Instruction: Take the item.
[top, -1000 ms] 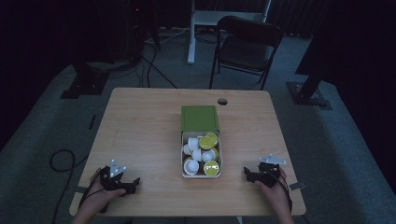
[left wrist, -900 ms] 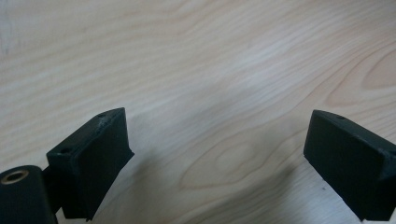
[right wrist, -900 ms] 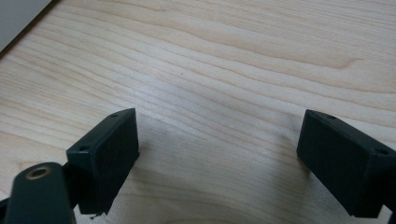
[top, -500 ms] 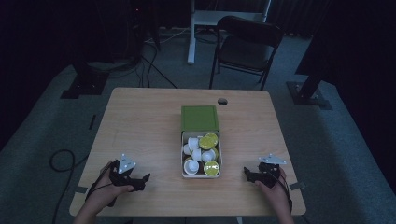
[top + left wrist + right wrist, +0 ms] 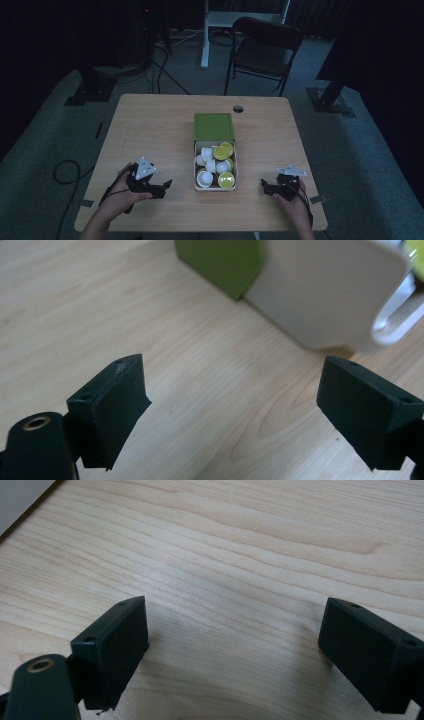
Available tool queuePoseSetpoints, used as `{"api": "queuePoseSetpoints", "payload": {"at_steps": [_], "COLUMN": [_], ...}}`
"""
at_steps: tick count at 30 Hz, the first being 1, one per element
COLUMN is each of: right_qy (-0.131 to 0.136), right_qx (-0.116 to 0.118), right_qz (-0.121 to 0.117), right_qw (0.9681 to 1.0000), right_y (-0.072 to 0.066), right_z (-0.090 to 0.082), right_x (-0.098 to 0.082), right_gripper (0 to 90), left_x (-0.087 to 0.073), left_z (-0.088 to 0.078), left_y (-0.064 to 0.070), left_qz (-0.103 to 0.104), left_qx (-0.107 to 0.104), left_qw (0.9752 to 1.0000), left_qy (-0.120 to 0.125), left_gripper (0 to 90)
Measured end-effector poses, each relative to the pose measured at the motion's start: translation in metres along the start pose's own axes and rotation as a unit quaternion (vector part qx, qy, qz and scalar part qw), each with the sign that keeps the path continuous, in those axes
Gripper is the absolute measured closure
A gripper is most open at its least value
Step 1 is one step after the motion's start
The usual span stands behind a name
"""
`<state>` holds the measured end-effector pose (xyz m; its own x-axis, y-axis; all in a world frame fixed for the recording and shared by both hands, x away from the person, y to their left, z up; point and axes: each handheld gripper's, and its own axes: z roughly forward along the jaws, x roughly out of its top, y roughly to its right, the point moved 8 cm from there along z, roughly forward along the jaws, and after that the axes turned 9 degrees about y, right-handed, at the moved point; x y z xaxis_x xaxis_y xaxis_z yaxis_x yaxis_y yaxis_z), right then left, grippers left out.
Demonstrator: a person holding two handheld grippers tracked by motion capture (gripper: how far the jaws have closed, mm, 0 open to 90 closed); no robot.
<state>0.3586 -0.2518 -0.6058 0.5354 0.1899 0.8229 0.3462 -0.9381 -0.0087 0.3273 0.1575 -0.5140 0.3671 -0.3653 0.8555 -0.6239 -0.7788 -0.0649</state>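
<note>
Left gripper (image 5: 165,184), lower left of the high view, jaws wide and just closing a little, nothing between them. Right gripper (image 5: 264,186) gapes empty, lower right. Capsule box (image 5: 215,186) sits centre, between them.

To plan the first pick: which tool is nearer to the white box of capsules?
Left. The left tool is just beside the white box; the right tool is slightly farther.

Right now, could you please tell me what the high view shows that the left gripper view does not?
High view alone: the small white cups with yellow-green lids inside the open white box, the right gripper and a dark folding chair. Left gripper view alone: a close look at the left gripper, its black jaws apart on nothing. Both: the box's green lid, its white wall and the light wooden table.
</note>
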Motion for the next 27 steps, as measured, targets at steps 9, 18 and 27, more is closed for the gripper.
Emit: {"api": "queuePoseSetpoints", "payload": {"at_steps": [9,18,27], "right_qy": [0.000,0.000,0.000], "right_qx": [0.000,0.000,0.000], "right_qz": [0.000,0.000,0.000], "right_qw": [1.0000,1.0000,1.0000], "right_y": [0.000,0.000,0.000], "right_z": [0.000,0.000,0.000], "right_x": [0.000,0.000,0.000], "right_gripper": [12.1,12.1,12.1], "left_x": [0.029,0.054,0.069], "left_z": [0.003,0.016,0.033], "left_y": [0.014,0.036,0.058], "left_qz": [0.014,0.032,0.037], "left_qx": [-0.019,-0.044,-0.068], "left_qw": [0.9995,0.9980,0.9961], "left_qy": [0.020,0.032,0.041], "left_gripper": [14.1,14.7,15.5]}}
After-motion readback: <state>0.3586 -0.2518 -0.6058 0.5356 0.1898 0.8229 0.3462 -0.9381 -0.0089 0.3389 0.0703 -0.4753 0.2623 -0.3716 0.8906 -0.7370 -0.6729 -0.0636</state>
